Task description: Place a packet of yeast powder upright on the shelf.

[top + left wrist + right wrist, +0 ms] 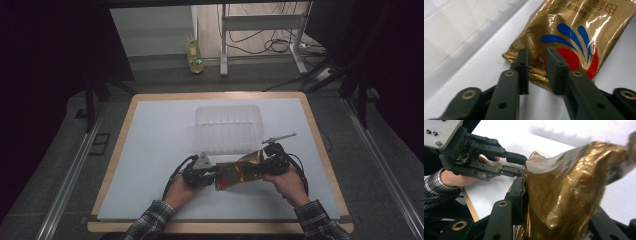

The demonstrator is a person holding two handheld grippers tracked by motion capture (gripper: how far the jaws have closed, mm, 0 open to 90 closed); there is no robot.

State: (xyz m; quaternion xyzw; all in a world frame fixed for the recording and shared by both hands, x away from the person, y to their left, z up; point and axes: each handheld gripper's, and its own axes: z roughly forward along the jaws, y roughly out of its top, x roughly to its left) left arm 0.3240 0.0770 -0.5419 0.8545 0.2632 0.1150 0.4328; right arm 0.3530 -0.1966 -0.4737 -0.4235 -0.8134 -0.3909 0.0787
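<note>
A shiny gold pouch (239,172) with a blue and red logo and printed characters (574,40) is stretched between my two grippers at the front middle of the table. My right gripper (261,167) is shut on its right end, and the crumpled foil (564,195) bulges between the jaws. My left gripper (216,172) is at the pouch's left end. Its jaws (537,53) stand a little apart over the bottom seam, open. From the right gripper view, the left gripper (524,165) has its tips right at the pouch's edge.
A clear plastic tub (229,127) sits just behind the pouch, and its wall (454,32) is close on the left. A white sheet (160,150) covers the wooden table. A bottle (194,55) and a metal frame (260,30) stand on the floor beyond.
</note>
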